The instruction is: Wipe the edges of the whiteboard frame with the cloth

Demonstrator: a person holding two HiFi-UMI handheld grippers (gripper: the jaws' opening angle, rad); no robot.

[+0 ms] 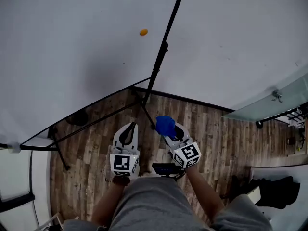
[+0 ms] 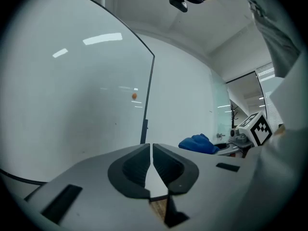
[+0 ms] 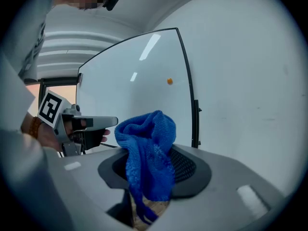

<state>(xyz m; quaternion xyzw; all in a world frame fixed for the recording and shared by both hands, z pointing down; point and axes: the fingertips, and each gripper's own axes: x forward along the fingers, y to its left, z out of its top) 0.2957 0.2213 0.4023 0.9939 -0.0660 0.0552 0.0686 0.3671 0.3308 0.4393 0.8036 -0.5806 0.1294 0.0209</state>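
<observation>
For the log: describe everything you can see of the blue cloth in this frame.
The cloth is bright blue, with a nubby, terry-like weave. It is bunched into a soft wad and pinched between the jaws of the right gripper. A rounded lump stands above the jaws and a thin tail hangs below them. It is held in the air, short of the black frame, and touches only the gripper.

Top and left of the whiteboard [image 1: 72,47] cut off by the head view's edges, orange spot [image 1: 143,32] on it too small to identify, blue cloth [image 3: 147,153] covering the right gripper [image 3: 153,170] jaws' inner faces, dark bundle [image 1: 269,189] at lower right indistinct, glass panel [image 1: 269,102] cut by the right edge.
</observation>
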